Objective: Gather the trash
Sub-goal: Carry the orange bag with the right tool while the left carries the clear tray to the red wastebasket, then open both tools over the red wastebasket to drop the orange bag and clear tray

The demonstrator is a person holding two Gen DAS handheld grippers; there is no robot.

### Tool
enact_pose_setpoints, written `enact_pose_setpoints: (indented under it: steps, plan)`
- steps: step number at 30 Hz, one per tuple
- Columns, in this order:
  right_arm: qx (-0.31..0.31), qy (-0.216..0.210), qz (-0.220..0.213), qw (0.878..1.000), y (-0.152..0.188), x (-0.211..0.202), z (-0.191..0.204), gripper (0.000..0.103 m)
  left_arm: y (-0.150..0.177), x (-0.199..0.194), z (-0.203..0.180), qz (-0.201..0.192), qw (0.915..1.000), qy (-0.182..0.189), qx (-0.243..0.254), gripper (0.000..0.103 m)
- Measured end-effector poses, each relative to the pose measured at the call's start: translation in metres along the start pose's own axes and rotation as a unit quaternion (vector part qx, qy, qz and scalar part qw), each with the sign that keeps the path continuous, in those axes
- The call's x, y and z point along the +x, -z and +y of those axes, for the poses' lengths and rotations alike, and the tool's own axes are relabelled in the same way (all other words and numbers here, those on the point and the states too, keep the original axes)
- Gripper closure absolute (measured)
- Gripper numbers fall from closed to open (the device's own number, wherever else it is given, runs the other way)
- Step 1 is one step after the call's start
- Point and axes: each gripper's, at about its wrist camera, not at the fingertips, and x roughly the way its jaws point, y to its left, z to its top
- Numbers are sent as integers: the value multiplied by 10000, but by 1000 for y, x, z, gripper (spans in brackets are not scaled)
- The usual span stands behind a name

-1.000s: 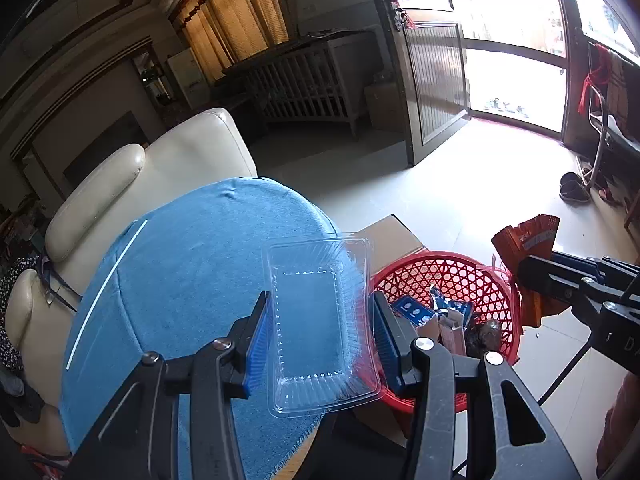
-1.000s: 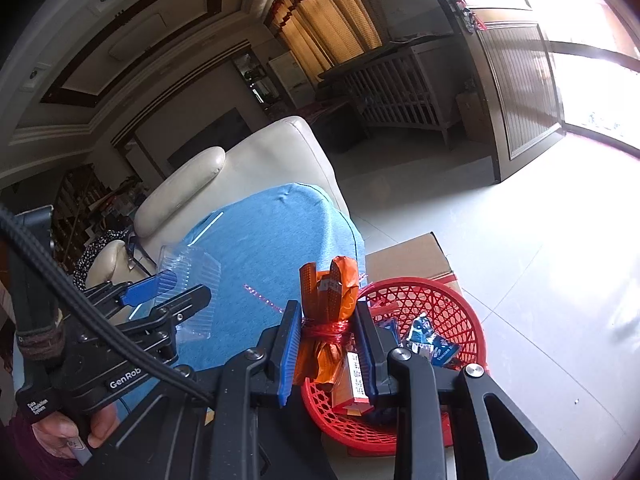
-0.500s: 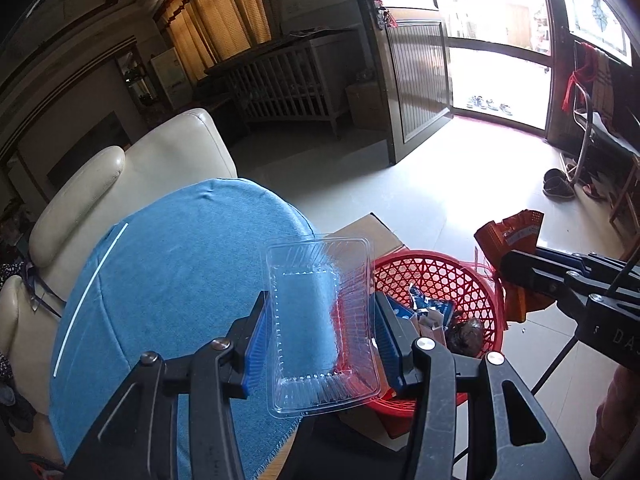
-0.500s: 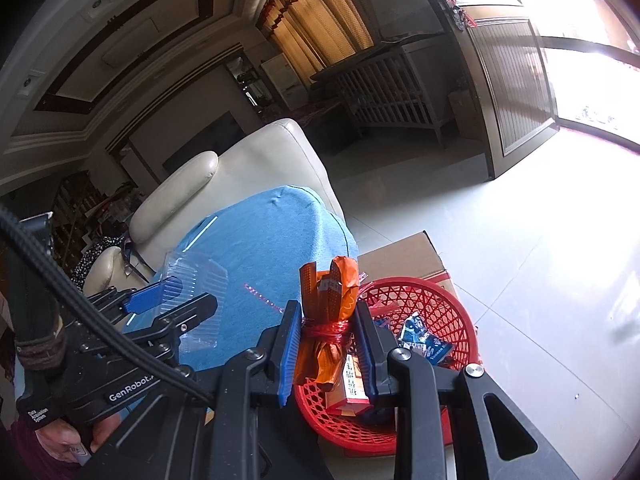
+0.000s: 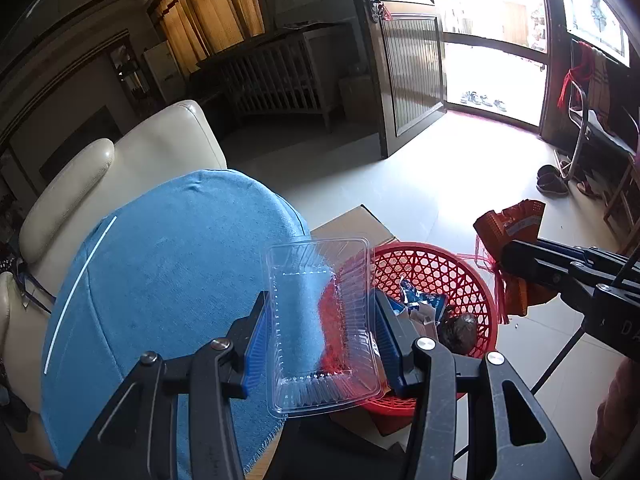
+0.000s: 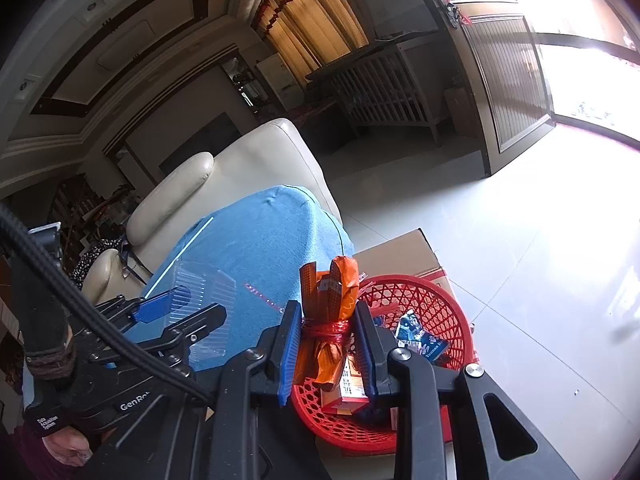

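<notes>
Cream sofa (image 5: pixel 120 168) behind blue cloth (image 5: pixel 172 280); cardboard box (image 6: pixel 400 250) on floor; crib (image 5: pixel 276 80), curtains (image 5: pixel 208 8), open door (image 5: pixel 412 76).

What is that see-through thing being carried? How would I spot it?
Start at the round table under the blue cloth; at its edge stands a red basket of trash. Held there between the left gripper's blue pads is the clear plastic tray, the only transparent item, unlike the orange wrapper in the right gripper.

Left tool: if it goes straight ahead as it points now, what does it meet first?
Probably the near rim of the red basket; the left tool holds a clear tray overlapping it. Depth is unclear.
</notes>
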Motion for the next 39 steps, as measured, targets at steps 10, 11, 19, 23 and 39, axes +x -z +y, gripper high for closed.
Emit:
enact_pose_setpoints:
  steps: [10,11,19,23,39]
  plan:
    - [95,95,22,9999,3,2,-9,74,3,13,4,168,9998,78,-67,51]
    - [109,108,17,9999,3,1,-10,74,3,14,4,177,9998,78,-66,51]
    - [252,194,20,9995,5,0,-21,74,4,22,1,271,9995,132,-43,51]
    - [285,214,81,9993,7,3,-25,74,5,26,1,315,9993,208,-63,51]
    - [373,204,332,9985,15,15,-31,74,13,48,2,566,9973,412,-214,51]
